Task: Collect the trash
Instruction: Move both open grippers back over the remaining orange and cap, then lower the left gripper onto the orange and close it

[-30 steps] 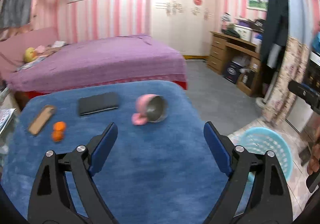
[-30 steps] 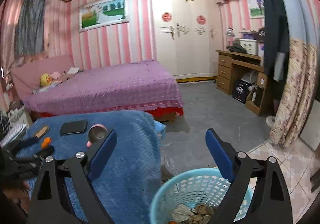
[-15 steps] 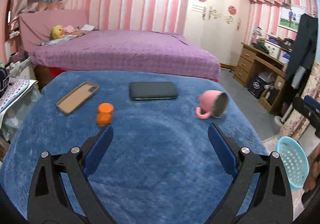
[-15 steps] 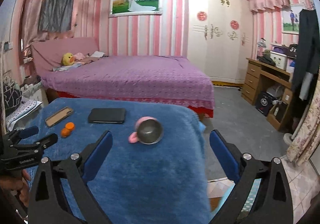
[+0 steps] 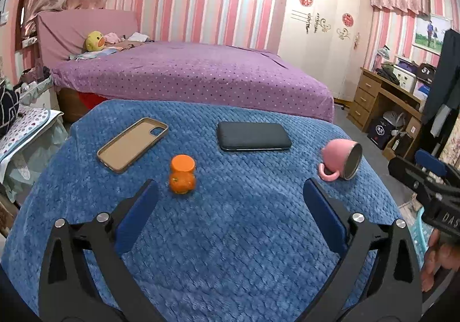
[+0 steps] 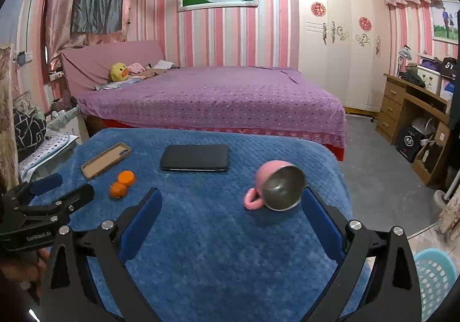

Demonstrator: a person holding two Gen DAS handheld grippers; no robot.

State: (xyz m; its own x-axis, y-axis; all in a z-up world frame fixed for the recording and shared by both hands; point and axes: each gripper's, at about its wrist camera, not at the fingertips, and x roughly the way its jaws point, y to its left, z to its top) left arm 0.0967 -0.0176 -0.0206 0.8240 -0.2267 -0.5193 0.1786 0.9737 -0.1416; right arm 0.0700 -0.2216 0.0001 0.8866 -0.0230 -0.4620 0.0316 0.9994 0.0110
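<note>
Two orange pieces lie between phone case and phone.

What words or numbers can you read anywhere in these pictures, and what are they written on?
"DAS": white letters, cut off by the picture's edge, on the right gripper.
"5T", or something close: on a dark bag on the desk.
Small white print on the left gripper: too blurred to read.
Red round wardrobe signs: unreadable.

Right gripper jaws wide, empty — above blue blanket. Pink cup on its side beside right finger; phone behind.
</note>
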